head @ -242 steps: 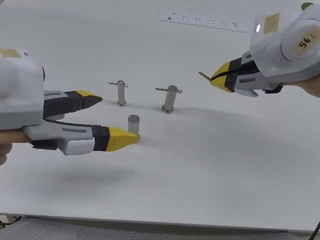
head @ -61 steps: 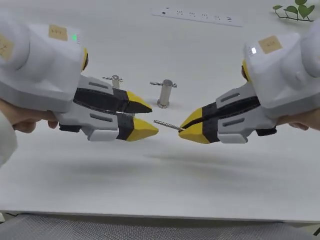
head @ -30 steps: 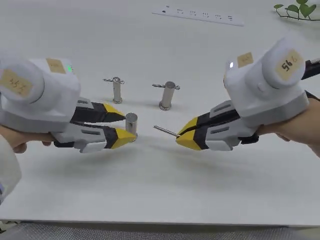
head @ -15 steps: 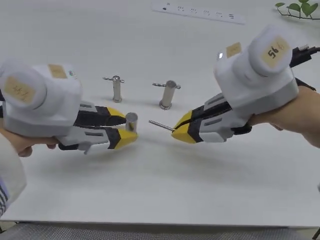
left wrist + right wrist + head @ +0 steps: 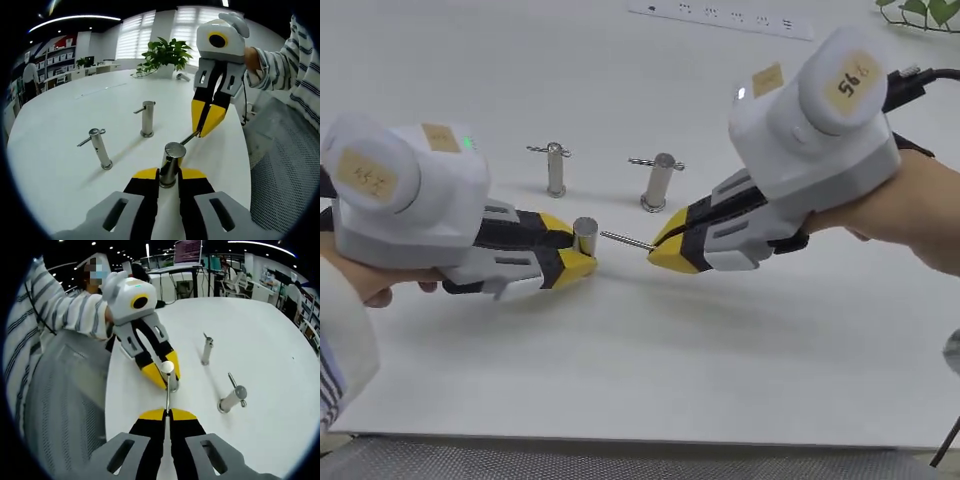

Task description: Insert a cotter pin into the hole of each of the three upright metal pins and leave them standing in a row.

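left gripper point(image 5: 578, 250): fingers clamp metal pin point(image 5: 585, 232) | right gripper point(image 5: 656, 250): fingers pinch cotter pin point(image 5: 625, 240), tip at metal pin

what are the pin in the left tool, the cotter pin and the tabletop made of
The upright pin in the left tool looks like steel: grey, satin sheen, bright highlight on its flat top. The cotter pin in the right tool seems thin metal wire, silvery and straight. The tabletop is smooth matte white, perhaps laminate; the look leaves that open.
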Motion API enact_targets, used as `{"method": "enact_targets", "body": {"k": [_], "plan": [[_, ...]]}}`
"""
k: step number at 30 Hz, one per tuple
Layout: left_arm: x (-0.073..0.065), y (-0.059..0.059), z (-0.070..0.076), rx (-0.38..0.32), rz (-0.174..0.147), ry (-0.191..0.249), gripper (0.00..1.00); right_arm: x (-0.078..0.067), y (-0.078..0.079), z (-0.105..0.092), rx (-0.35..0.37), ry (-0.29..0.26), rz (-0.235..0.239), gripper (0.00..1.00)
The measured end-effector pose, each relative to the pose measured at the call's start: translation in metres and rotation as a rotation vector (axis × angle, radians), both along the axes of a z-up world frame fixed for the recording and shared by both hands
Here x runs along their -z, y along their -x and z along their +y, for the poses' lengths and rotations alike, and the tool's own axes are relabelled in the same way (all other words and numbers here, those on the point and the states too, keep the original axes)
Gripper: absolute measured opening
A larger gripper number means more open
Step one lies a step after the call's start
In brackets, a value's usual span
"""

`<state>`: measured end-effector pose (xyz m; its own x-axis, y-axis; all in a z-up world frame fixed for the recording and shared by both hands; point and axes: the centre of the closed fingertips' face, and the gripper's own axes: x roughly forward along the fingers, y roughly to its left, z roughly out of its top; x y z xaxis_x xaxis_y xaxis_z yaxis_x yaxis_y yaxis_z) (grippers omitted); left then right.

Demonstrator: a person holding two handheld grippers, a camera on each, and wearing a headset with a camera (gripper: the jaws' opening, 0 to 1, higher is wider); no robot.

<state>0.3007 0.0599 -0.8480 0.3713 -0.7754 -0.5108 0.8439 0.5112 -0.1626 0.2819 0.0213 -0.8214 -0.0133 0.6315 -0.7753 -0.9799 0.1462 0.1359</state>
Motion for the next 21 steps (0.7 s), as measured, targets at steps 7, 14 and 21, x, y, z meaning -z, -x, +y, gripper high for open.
{"method": "enact_targets", "body": {"k": [7,14,21], "plan": [[-0.0002,-0.0002,-0.0002,0.008,-0.005,-0.001,0.13,0.0001,-0.001,0.0049,-0.031,0.016,-0.028,0.03],[-0.0003,-0.0005,0.0,0.0,0.002,0.003,0.13,0.0012,-0.0042,0.0094,-0.048,0.023,-0.04,0.03],[-0.0003,-0.0009,0.0,-0.004,0.002,0.003,0.13,0.0039,-0.0062,0.0108,-0.046,0.02,-0.043,0.04]]}}
